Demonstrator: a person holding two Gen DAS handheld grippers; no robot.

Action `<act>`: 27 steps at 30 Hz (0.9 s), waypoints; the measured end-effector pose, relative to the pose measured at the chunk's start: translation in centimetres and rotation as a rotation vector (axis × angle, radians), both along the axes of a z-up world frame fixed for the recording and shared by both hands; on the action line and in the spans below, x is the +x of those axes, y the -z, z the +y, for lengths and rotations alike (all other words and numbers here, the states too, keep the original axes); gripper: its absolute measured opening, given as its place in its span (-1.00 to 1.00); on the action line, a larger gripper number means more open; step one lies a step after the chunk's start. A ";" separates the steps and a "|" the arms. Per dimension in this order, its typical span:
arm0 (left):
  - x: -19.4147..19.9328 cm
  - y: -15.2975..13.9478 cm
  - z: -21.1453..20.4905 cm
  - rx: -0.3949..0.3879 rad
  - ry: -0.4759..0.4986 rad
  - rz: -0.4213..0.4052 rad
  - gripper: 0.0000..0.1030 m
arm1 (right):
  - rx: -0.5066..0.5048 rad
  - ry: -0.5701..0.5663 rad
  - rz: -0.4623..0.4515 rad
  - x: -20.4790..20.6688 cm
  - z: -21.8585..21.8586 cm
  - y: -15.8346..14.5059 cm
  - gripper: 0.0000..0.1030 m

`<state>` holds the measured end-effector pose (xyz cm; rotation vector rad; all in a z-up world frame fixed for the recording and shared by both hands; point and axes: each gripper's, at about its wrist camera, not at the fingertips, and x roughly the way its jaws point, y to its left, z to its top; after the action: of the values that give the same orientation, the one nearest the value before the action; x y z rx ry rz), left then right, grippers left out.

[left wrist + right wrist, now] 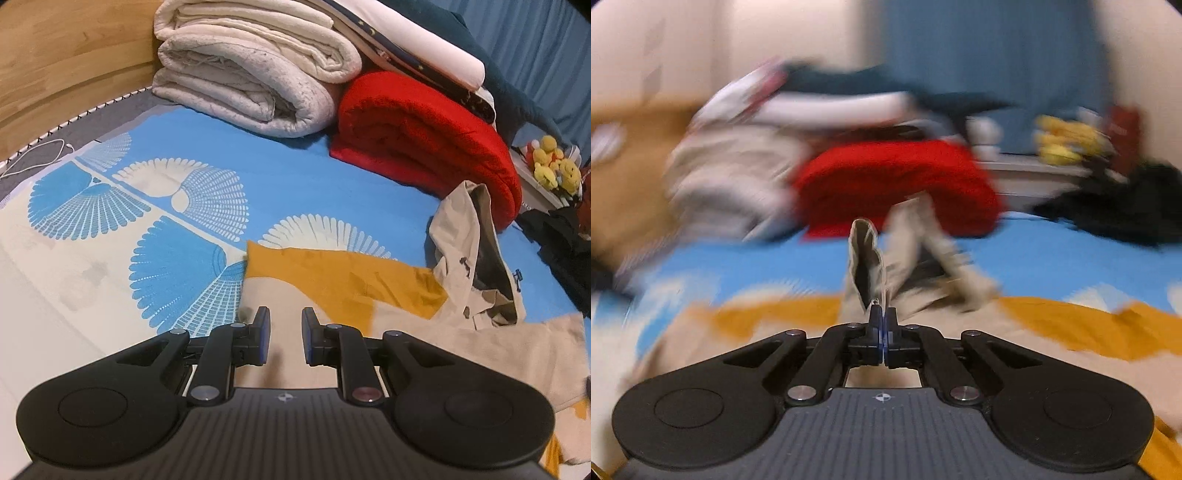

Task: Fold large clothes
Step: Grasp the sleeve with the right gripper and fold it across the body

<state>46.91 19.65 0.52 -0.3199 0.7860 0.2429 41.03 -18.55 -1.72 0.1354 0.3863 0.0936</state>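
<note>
Item: beige-and-mustard hooded jacket (369, 291), spread on the blue patterned bedsheet (295, 177), hood at far right. Soft, light, floppy; likely slumps when lifted, so best taken at hems or sleeve edges. Left gripper (286, 332): jaws slightly apart over the beige cloth, holding nothing. Right gripper (882, 332): jaws pressed together, pinching a beige fold.
</note>
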 end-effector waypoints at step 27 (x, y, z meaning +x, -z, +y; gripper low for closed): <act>2.1 2.1 0.9 -0.018 -0.078 0.044 -0.60 | 0.614 0.172 0.430 4.5 -8.0 9.5 -0.91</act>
<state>49.05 20.53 -1.56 -0.3634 0.8202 0.3171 45.52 -26.58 -11.21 0.8024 0.7654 0.0089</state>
